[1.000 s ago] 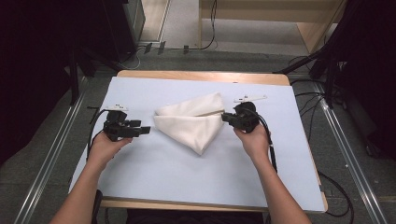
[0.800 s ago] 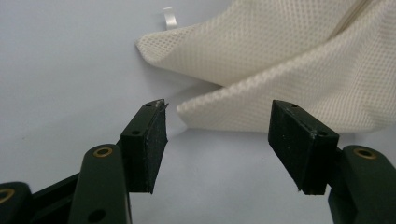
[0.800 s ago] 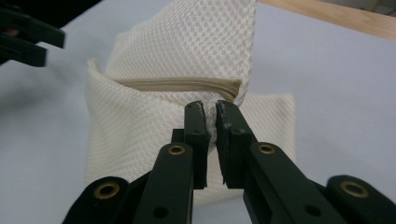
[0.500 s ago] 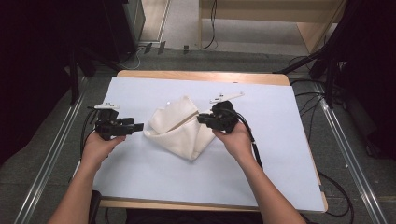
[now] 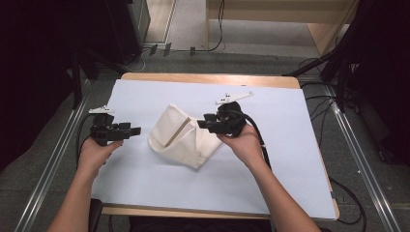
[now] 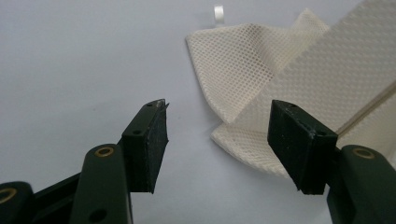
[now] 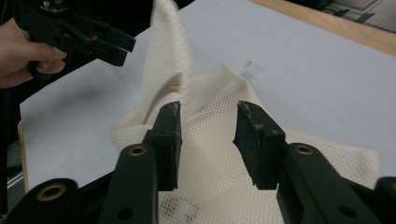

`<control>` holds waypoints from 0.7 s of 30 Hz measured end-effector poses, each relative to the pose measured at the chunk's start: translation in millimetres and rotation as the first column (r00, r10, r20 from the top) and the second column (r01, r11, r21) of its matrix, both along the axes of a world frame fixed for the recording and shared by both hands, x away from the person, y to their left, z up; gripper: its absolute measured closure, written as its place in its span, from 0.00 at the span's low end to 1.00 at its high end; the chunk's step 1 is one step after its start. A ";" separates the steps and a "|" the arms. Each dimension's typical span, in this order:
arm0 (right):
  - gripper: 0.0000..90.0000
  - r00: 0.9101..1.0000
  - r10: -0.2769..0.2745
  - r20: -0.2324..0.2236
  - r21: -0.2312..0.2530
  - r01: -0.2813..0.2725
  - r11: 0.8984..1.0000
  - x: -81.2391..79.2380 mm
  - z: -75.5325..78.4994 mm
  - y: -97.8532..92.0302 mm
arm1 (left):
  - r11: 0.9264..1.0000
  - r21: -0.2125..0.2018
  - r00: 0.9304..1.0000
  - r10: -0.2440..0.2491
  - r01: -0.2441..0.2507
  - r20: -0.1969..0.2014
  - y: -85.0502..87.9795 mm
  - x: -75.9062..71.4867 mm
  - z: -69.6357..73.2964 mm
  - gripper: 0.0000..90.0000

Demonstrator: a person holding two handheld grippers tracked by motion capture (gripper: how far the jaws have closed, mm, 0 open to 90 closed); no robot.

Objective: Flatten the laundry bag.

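The right gripper (image 5: 203,123) has just been opening — its jaws stand apart over the mesh cloth (image 5: 181,137), gripping nothing. The left gripper (image 5: 135,130) waits released, just beside the cloth's edge. The cloth lies half-folded mid-surface (image 5: 290,159); its raised flap looks unsupported and could flop back, undoing the fold.

A lab or test room set up for recording. A desk (image 5: 309,145) with a wooden edge is covered by a plain pale blue sheet (image 5: 145,193). Metal rails (image 5: 53,159) run along the grey floor (image 5: 193,53) on both sides of it. Black cables (image 5: 217,34) trail across the floor behind, past dark stands (image 5: 338,67) and a light wooden bench (image 5: 290,14). No household furnishings.
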State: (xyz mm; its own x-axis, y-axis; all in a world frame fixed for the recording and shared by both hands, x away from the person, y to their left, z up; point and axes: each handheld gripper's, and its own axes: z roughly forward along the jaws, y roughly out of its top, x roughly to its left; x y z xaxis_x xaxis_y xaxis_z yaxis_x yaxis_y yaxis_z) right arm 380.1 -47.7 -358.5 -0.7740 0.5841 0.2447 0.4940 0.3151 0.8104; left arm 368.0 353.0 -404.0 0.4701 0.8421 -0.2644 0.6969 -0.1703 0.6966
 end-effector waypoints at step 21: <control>0.75 0.989 -0.121 -0.089 -0.137 0.109 0.985 50.3 -71.7 -24.4 | 1.000 -0.007 1.000 0.027 -0.027 0.008 13.5 1.2 -1.0 0.43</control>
